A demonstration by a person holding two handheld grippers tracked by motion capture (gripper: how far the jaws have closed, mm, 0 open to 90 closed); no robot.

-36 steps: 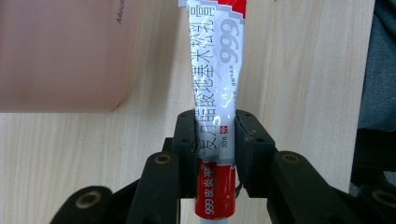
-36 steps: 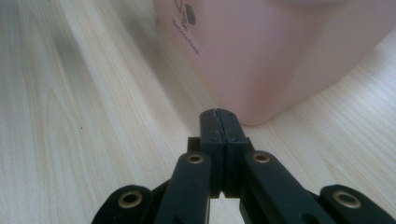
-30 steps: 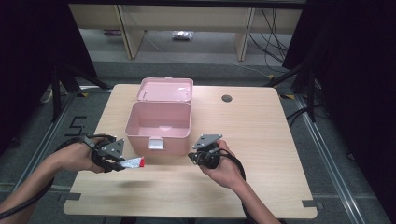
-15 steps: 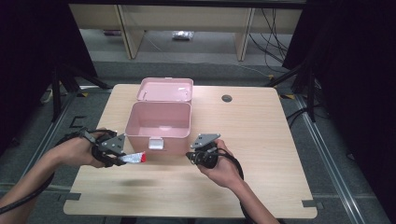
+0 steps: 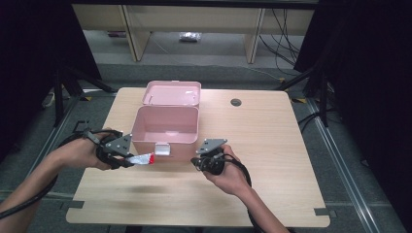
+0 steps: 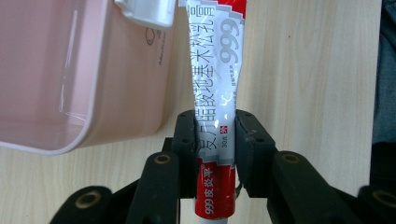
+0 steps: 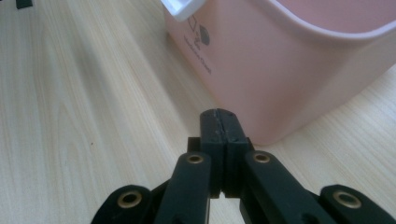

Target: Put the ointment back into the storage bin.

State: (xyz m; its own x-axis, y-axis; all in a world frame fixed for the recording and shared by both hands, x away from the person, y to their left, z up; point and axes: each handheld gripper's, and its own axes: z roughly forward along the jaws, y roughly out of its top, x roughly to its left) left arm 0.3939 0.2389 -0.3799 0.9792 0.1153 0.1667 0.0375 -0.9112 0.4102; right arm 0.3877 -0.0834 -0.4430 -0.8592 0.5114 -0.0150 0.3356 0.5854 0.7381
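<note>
A red and white ointment tube (image 6: 215, 88) is clamped between the jaws of my left gripper (image 6: 215, 140), which is shut on it. From above, the tube (image 5: 142, 158) sticks out to the right of the left gripper (image 5: 127, 161), just in front of the open pink box (image 5: 164, 127) and above the table. The box's white latch (image 5: 162, 149) hangs on its front wall. My right gripper (image 5: 195, 162) rests low by the box's front right corner, jaws pressed together with nothing between them (image 7: 222, 122). The pink box wall (image 7: 280, 70) stands close ahead of it.
The box's lid (image 5: 172, 93) stands open behind it. A round cable hole (image 5: 236, 102) lies in the wooden table (image 5: 272, 145) at the back right. Shelving and cables sit on the floor beyond the table. Black cables trail from both grippers.
The left gripper with the tube has risen slightly and edged toward the box. The right gripper has stayed in place.
</note>
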